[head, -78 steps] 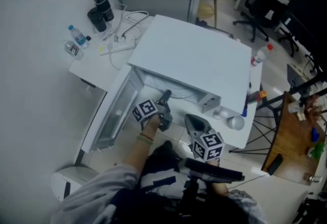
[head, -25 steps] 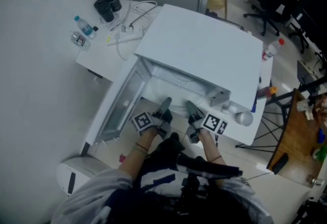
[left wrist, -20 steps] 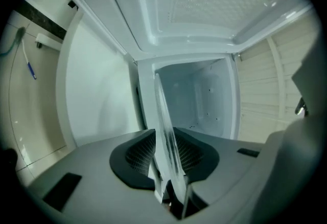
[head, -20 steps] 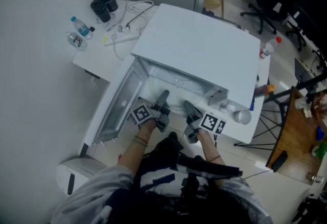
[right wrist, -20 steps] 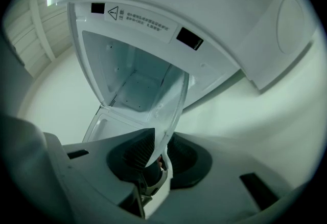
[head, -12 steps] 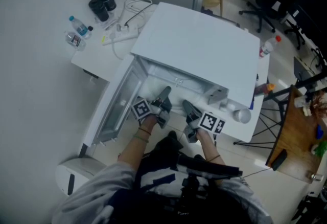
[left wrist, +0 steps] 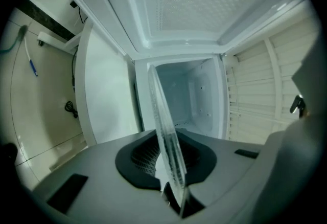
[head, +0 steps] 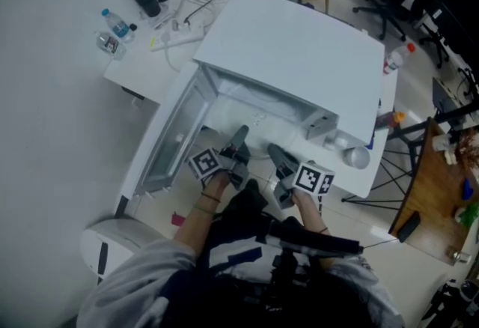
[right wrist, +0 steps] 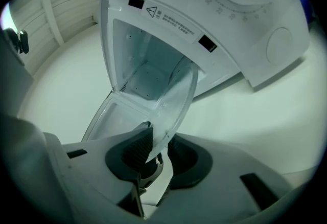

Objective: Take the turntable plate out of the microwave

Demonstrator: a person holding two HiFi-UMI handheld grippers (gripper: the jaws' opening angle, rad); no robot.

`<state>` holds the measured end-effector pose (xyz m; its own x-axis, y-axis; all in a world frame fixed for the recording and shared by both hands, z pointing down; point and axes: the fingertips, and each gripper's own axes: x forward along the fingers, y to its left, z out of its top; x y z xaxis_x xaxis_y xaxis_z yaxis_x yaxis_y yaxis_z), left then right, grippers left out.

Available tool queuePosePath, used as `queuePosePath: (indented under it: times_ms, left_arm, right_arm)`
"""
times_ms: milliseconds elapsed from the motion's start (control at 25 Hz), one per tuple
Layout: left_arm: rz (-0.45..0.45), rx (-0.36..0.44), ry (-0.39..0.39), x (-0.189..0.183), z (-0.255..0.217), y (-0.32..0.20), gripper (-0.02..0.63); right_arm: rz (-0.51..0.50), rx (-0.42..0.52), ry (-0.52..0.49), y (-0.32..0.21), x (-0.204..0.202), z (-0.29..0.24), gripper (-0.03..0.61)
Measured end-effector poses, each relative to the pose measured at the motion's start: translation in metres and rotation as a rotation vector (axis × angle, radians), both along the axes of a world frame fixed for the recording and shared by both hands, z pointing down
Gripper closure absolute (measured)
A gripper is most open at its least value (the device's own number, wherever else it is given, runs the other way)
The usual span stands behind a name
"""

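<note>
Now left gripper (left wrist: 169, 162) jaws closing narrow, pinching the turntable plate (left wrist: 164, 120) rim; right gripper (right wrist: 156, 149) jaws opening, the rim loose between them. Plate hangs just outside the open microwave (head: 299, 49) cavity, door (head: 168, 150) swung left, on the white bench (head: 142, 76).

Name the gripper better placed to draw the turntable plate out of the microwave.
Probably left. The left gripper is closing its jaws on the turntable plate, held edge-on between them; the right gripper is opening its jaws, leaving a gap beside the plate.
</note>
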<state>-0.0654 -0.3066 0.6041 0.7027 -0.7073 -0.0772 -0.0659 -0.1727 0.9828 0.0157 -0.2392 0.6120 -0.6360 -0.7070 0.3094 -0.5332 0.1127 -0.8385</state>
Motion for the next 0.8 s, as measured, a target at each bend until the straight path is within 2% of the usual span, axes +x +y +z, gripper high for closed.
queuePosePath:
  times_ms: [80, 400, 560, 800]
  left_arm:
    - [-0.004, -0.002, 0.021, -0.001, -0.006, 0.008, 0.584]
    - [-0.075, 0.033, 0.002, -0.013, -0.028, 0.053, 0.584]
    - [-0.127, 0.030, 0.032, -0.014, -0.037, 0.089, 0.584]
    - [-0.192, 0.056, 0.019, -0.015, -0.050, 0.149, 0.584]
  right_arm:
    - [-0.009, 0.014, -0.004, 0.006, -0.002, -0.004, 0.479]
    - [-0.070, 0.049, -0.005, 0.045, -0.008, -0.029, 0.477]
    - [-0.119, 0.059, 0.005, 0.076, -0.006, -0.036, 0.477]
    - [-0.171, 0.093, -0.003, 0.130, -0.002, -0.047, 0.477]
